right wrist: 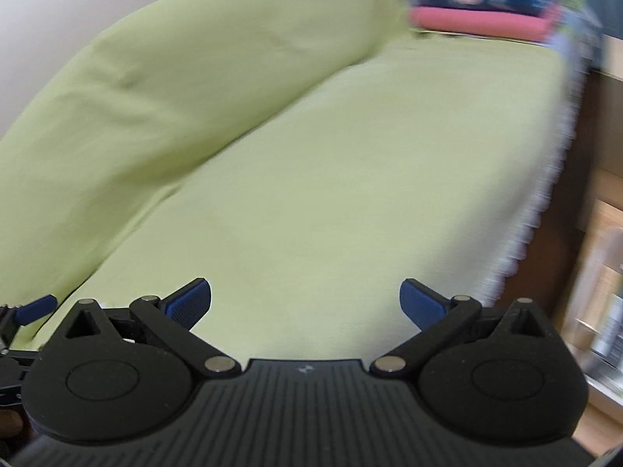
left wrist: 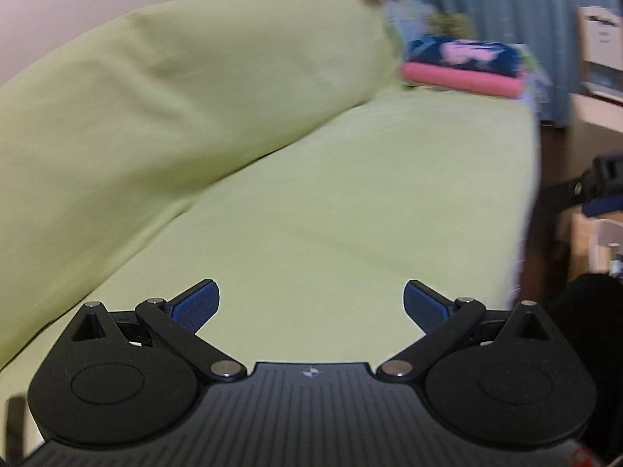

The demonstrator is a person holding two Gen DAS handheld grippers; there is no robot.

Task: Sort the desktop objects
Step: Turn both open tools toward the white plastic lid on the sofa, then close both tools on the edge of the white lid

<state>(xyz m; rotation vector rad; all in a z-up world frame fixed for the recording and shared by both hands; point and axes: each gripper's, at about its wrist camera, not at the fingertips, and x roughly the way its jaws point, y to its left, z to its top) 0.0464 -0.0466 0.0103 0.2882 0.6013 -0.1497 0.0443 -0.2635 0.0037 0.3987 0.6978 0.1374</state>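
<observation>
My left gripper [left wrist: 311, 303] is open over a light green sofa seat [left wrist: 331, 202], with nothing between its blue pads. My right gripper [right wrist: 305, 301] is open too, above the same green seat [right wrist: 331, 194], and holds nothing. Part of the right gripper [left wrist: 599, 190] shows at the right edge of the left wrist view. A blue pad of the left gripper [right wrist: 35, 309] shows at the left edge of the right wrist view. No desktop objects lie near either gripper. Both views are blurred.
The sofa's green backrest [left wrist: 175, 97] rises at the left. Folded cloths, pink [left wrist: 463, 79] under dark blue [left wrist: 467, 52], lie at the seat's far end. A cardboard box [left wrist: 601, 46] and light wooden furniture [right wrist: 607, 257] stand at the right, past the seat's fringed edge [right wrist: 545, 202].
</observation>
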